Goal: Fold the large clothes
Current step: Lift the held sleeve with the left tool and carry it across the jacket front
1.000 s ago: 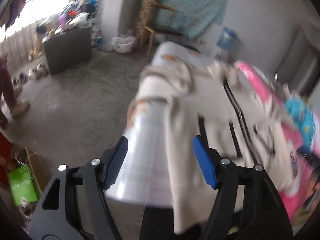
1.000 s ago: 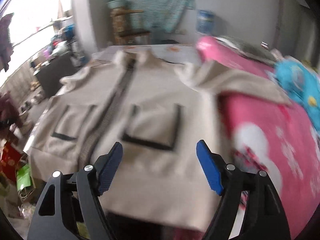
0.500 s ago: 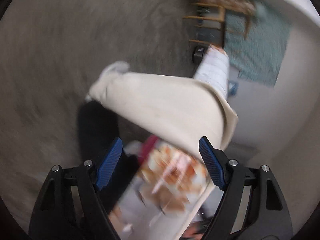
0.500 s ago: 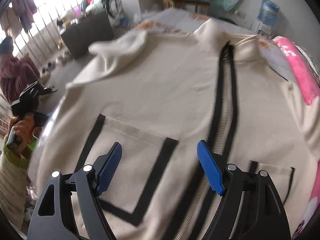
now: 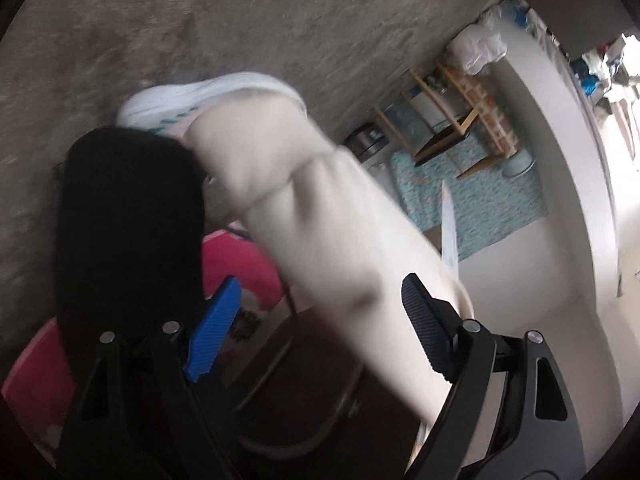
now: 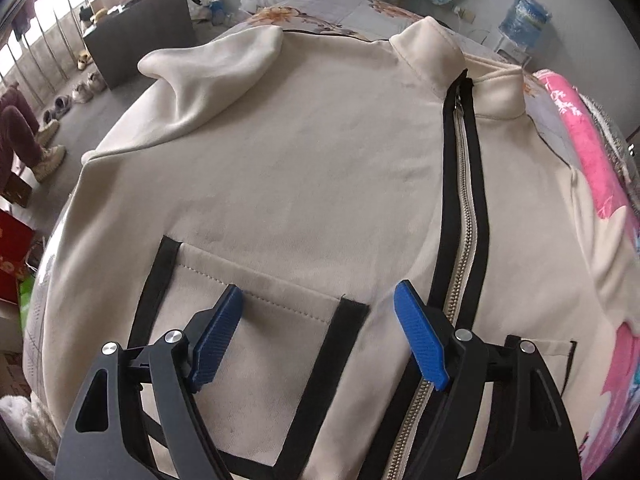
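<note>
One large cream jacket (image 6: 304,168) lies face up across the bed (image 6: 320,12), its zipper (image 6: 460,216) closed and its sleeve (image 5: 328,232) hanging over the bed's edge. It looks soft, thick and limp, likely to sag and slide rather than hold a crease, so the firmer seams are the best holds: collar (image 6: 428,52), hem, cuff. The black-edged pocket (image 6: 256,332) sits under the right claw (image 6: 320,334), which hovers with jaws wide apart and nothing between them. The left claw (image 5: 316,328) is opening, the dangling sleeve between its pads but not pinched.
</note>
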A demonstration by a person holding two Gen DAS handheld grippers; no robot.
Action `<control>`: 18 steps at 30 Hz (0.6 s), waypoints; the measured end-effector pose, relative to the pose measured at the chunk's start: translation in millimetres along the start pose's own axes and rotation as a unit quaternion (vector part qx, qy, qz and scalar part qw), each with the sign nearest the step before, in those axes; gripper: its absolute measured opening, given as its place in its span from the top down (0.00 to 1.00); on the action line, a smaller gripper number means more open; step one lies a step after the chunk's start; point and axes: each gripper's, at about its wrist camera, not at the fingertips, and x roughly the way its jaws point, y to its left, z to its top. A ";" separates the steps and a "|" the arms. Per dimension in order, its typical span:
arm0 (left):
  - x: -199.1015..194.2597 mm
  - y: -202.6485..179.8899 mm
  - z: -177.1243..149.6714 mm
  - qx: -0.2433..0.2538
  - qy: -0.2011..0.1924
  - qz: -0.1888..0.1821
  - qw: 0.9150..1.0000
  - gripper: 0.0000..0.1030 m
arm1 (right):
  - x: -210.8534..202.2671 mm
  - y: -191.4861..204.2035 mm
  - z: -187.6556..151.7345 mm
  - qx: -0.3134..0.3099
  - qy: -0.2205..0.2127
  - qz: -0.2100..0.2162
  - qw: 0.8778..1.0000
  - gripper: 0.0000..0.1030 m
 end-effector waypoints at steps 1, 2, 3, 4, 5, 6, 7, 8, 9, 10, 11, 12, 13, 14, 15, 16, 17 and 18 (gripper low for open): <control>7.6 3.6 4.6 -0.005 0.001 -0.004 1.000 0.23 | -0.9 2.2 0.9 -0.005 -0.002 -0.004 1.000 0.26; 11.8 5.7 5.8 -0.008 0.004 -0.007 1.000 0.23 | -1.4 3.9 1.7 -0.009 -0.003 -0.008 1.000 0.26; 18.9 8.0 9.2 -0.011 0.007 -0.009 1.000 0.23 | -1.7 6.3 2.6 -0.014 -0.006 -0.013 1.000 0.27; 23.0 8.3 10.9 -0.013 0.008 -0.009 1.000 0.23 | -1.8 8.3 3.9 -0.017 -0.009 -0.016 1.000 0.27; 31.3 10.5 12.4 -0.013 0.010 -0.008 1.000 0.23 | -1.6 6.4 2.1 -0.019 -0.010 -0.016 1.000 0.27; 32.2 9.0 13.9 -0.009 0.011 -0.006 1.000 0.23 | -1.9 6.5 1.9 -0.020 -0.013 -0.017 1.000 0.27; 34.3 5.6 15.1 -0.002 0.009 -0.002 1.000 0.29 | -2.1 5.5 1.7 -0.019 -0.015 -0.016 1.000 0.27; 37.2 1.2 15.6 0.011 0.000 0.006 1.000 0.40 | -2.8 4.1 0.7 -0.017 -0.017 -0.014 1.000 0.27; 36.8 -7.3 19.6 0.023 -0.006 0.016 1.000 0.45 | -4.3 3.6 -0.1 -0.014 -0.020 -0.012 1.000 0.27; 32.8 -12.5 23.0 0.035 -0.013 0.022 0.999 0.58 | -6.8 3.4 -1.9 -0.010 -0.024 -0.008 1.000 0.27; 29.4 -22.3 24.5 0.054 -0.024 0.024 0.998 0.72 | -7.5 1.0 -2.4 -0.008 -0.027 -0.005 1.000 0.27; 21.2 -34.4 25.7 0.071 -0.030 0.028 0.997 0.77 | -9.4 -0.7 -3.1 -0.005 -0.031 -0.001 0.999 0.27; 13.6 -51.1 26.3 0.101 -0.039 0.042 0.993 0.84 | -11.5 -2.2 -3.7 -0.002 -0.036 0.004 0.999 0.29; 6.9 -66.5 24.6 0.126 -0.045 0.055 0.989 0.91 | -11.7 -3.8 -3.6 -0.001 -0.038 0.008 0.999 0.32; -3.6 -94.5 19.8 0.177 -0.060 0.087 0.979 0.91 | -14.8 -4.6 -5.5 0.000 -0.045 0.014 0.999 0.33; -11.1 -115.2 15.1 0.211 -0.072 0.112 0.968 0.93 | -17.9 -5.2 -7.8 0.001 -0.052 0.018 0.998 0.33; -23.1 -148.3 4.5 0.263 -0.090 0.143 0.950 0.94 | -20.0 -6.7 -9.7 0.002 -0.058 0.023 0.998 0.34; -30.0 -169.5 -1.4 0.293 -0.101 0.160 0.937 0.94 | -21.4 -8.8 -10.6 0.003 -0.064 0.027 0.998 0.34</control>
